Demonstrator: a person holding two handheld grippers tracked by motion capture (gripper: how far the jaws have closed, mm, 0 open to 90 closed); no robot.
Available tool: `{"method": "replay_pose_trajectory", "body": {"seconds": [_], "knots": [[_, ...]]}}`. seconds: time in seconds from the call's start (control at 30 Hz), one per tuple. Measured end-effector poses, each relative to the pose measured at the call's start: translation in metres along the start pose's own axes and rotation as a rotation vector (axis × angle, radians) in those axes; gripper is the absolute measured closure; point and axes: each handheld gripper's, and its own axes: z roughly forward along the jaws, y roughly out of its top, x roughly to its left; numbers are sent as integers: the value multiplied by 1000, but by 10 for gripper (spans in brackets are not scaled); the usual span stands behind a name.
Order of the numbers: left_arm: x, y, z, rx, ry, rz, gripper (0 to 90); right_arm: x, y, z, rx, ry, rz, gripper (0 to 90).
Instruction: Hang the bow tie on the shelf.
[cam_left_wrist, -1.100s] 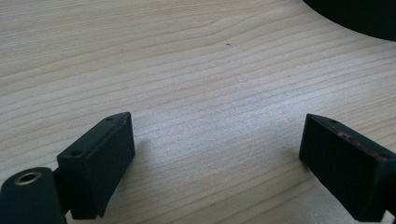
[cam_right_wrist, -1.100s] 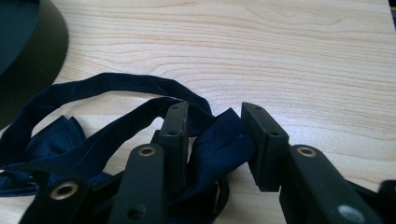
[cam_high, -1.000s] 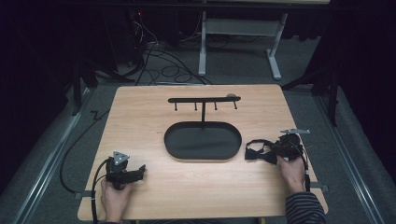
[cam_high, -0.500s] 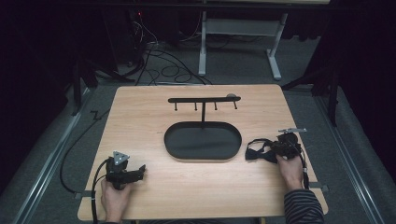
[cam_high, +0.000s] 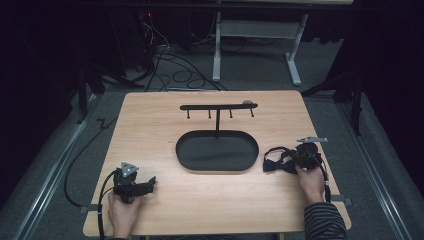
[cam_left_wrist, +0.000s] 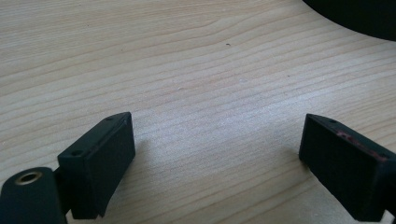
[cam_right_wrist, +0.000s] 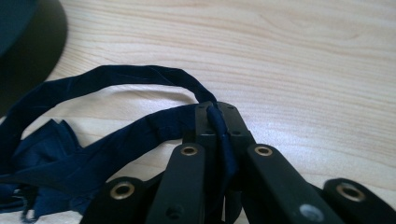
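The bow tie sat on the counter, just right of the black oval tray. The right gripper had just been closing and was clamped on its dark blue strap. Looked soft, floppy and light, so the strap seemed a decent hold. The left gripper rested wide open, empty. No readable writing anywhere.
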Motion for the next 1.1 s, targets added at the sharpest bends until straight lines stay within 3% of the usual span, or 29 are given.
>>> {"method": "replay_pose_trajectory", "body": {"seconds": [0.37,1.1], "knots": [[0,0,0,0,0,0,112,8,4,-17,-70,34,-54,900],[0,0,0,0,0,1,112,43,36,-74,-231,107,-193,900]]}}
